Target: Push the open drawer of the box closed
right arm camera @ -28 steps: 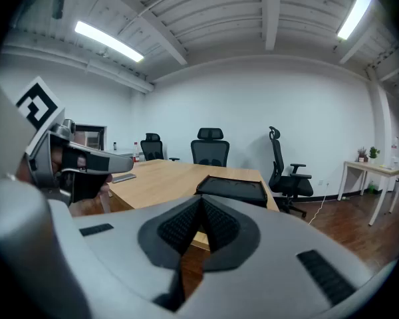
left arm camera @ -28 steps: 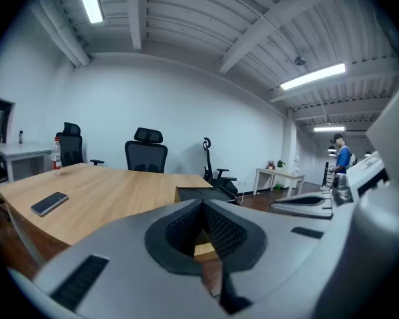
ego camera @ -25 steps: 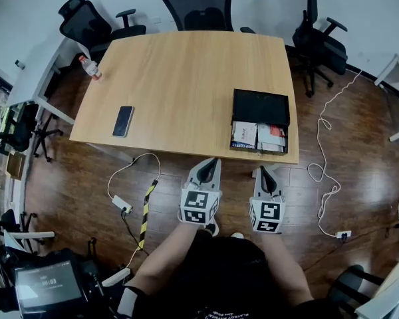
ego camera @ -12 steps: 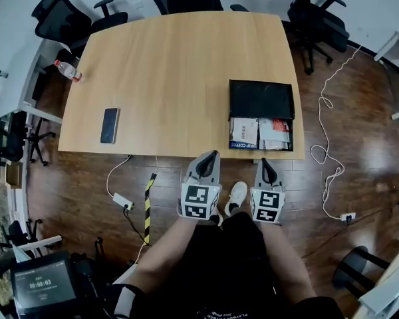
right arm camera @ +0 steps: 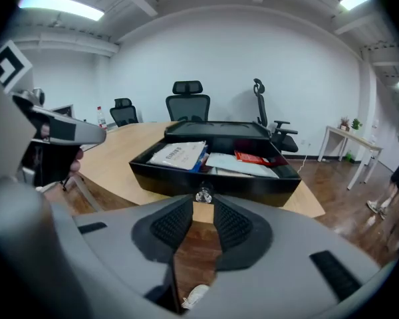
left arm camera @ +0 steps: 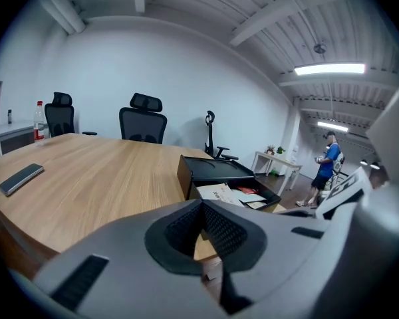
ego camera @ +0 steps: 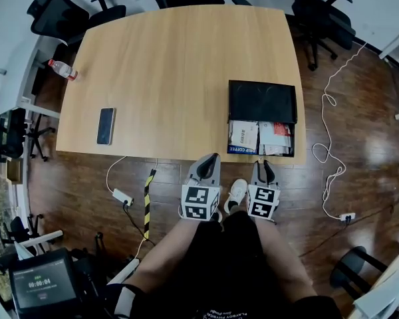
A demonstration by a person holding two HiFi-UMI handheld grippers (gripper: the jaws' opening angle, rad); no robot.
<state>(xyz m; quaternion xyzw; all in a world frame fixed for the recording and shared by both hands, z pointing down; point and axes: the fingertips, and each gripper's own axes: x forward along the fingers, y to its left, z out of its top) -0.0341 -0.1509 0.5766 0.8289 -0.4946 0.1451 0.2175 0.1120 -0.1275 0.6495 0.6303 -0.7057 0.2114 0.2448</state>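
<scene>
Open drawer (ego camera: 261,153) full of papers (ego camera: 245,135) at the near right edge of the bench (ego camera: 173,65), box (ego camera: 262,102) behind it, right tongs (ego camera: 265,167) a little apart just before its front, left tongs (ego camera: 211,159) together beside, phone (ego camera: 106,125) far left

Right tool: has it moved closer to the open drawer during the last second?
Yes. In the head view the right tool has come forward; the gap to the drawer front has almost closed.
</scene>
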